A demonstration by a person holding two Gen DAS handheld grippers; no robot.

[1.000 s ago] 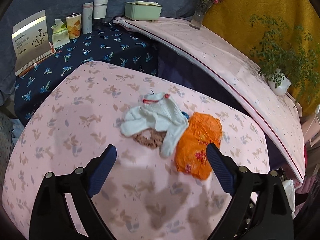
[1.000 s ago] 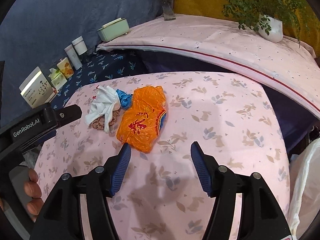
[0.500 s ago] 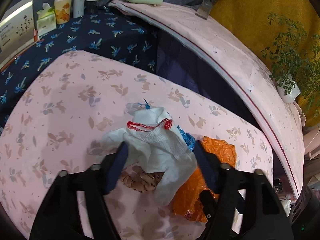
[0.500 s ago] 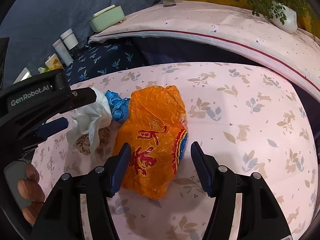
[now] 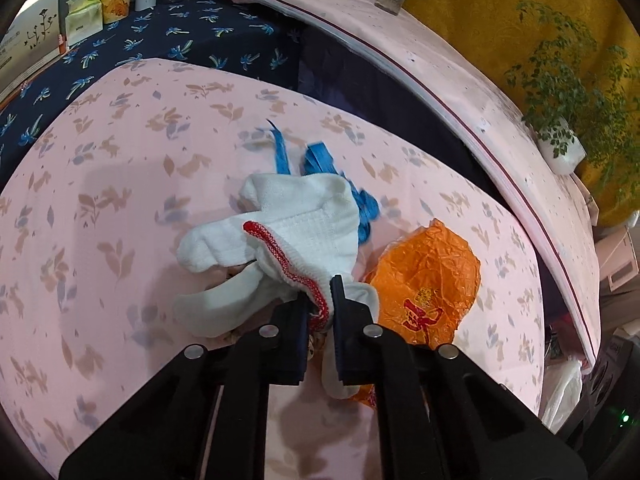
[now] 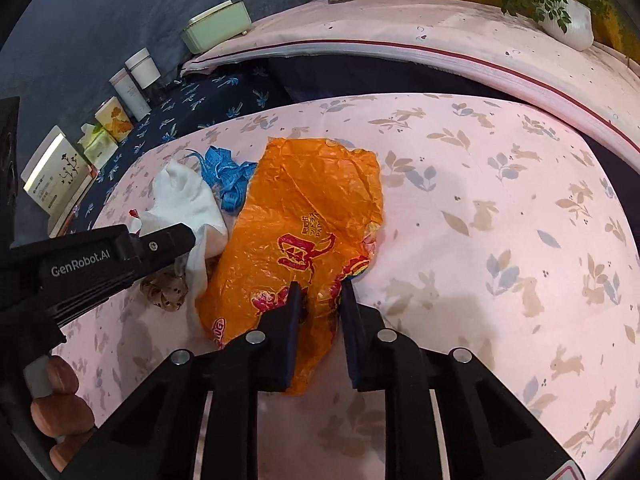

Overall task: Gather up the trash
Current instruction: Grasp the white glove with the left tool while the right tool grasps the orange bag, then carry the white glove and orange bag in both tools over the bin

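Blue tape [image 5: 362, 200] touches glove [image 5: 296, 236]; brown scrunchie [image 6: 164, 292] under it, beside orange bag [image 6: 304, 232].

Landmark: the wrapper [image 6: 304, 240] on my table [image 6: 500, 216].
Left of it: glove [image 6: 188, 200], touching.
Behind glove: tape [image 6: 226, 178].
Before glove: scrunchie [image 6: 166, 294].
Far behind: potted plant [image 6: 568, 16].

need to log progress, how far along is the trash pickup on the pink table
Nothing looks collected yet. In hand: the left gripper has just closed on the white glove, and the right gripper has just closed on the orange wrapper. Left on the pink tablecloth: the blue tape and a brown scrap.
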